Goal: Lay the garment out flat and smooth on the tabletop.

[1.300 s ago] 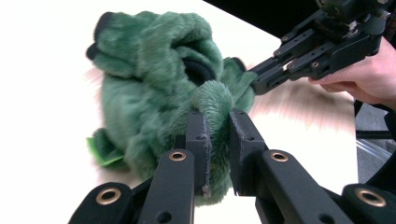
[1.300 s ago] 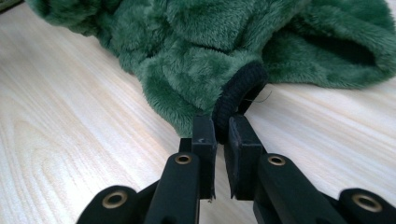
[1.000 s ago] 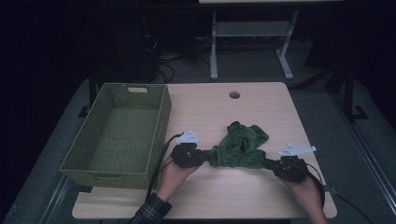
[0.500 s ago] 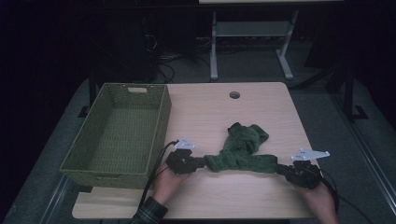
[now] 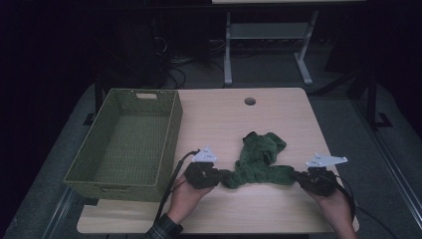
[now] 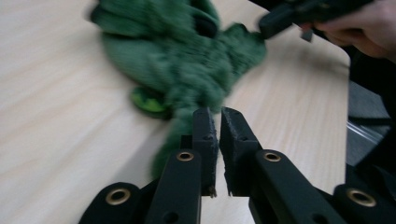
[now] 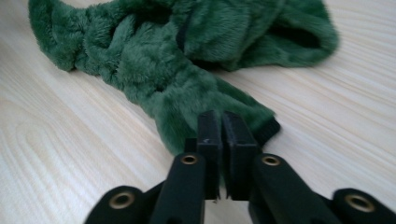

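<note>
While the fuzzy dark-green fleece garment (image 5: 259, 162) lies bunched on the near half of the pale wooden table (image 5: 278, 119), both its ends are pinched. The left gripper (image 5: 220, 175) is clenched on one end, the right gripper (image 5: 297, 176) on the other, stretching a band between them. A woven olive-green rectangular basket (image 5: 124, 144) stands at the table's left edge.

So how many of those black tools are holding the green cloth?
2. The left tool pinches the green cloth at its left end; the right tool pinches its right end.
</note>
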Tool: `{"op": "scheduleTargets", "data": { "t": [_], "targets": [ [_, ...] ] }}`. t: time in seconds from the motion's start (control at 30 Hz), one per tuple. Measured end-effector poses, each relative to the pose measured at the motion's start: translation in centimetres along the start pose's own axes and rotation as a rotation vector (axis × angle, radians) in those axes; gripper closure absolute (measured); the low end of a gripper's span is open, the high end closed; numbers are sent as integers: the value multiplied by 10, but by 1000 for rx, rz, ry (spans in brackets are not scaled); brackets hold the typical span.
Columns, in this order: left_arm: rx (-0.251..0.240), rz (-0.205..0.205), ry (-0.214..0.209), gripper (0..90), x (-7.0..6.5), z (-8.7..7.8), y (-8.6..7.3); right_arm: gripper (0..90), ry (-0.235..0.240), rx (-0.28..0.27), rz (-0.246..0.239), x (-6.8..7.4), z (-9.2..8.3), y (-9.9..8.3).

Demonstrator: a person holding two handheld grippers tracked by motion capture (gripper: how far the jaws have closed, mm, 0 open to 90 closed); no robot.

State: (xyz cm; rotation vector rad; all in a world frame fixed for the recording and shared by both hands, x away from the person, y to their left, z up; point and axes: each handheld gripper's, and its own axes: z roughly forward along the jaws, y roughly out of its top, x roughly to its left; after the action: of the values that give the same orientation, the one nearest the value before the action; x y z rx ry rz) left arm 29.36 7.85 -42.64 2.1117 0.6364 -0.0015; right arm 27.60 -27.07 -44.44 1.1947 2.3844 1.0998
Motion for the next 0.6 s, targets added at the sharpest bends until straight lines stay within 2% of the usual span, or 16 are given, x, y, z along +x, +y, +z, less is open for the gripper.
{"op": "scheduleTargets", "data": {
  "t": [0.03, 0.07, 0.13, 0.17, 0.23, 0.37, 0.43, 0.47, 0.5, 0.57, 0.6],
  "targets": [
    [0, 0, 0, 852, 0, 0, 0, 890, -1, 9, -7, 0, 4, 2],
    [22, 8, 3, 853, -2, 11, -2, 894, -2, 25, -1, 0, 8, 3],
    [38, 15, 19, 853, 0, 15, -4, 894, -10, 40, -23, -1, 14, 3],
    [61, 15, 53, 854, 8, 23, -7, 894, -9, 44, -24, -2, 16, 3],
    [92, 14, 90, 857, 18, 28, -11, 894, -19, 67, -28, -3, 20, 2],
    [104, -22, 112, 872, 34, 33, -17, 896, -28, 83, -33, -7, 26, 0],
    [114, -27, 106, 882, 38, 35, -17, 897, -25, 92, -23, -8, 28, 0],
    [114, -27, 106, 890, 38, 35, -17, 897, -25, 92, -23, -8, 28, 0],
    [122, -8, 104, 895, 39, 36, -17, 898, -21, 91, -21, -9, 29, 0],
    [124, -14, 105, 896, 37, 35, -17, 899, -21, 97, -24, -7, 29, -2],
    [137, -2, 108, 896, 37, 34, -17, 899, -22, 99, -29, -5, 28, -2]
  ]
}}
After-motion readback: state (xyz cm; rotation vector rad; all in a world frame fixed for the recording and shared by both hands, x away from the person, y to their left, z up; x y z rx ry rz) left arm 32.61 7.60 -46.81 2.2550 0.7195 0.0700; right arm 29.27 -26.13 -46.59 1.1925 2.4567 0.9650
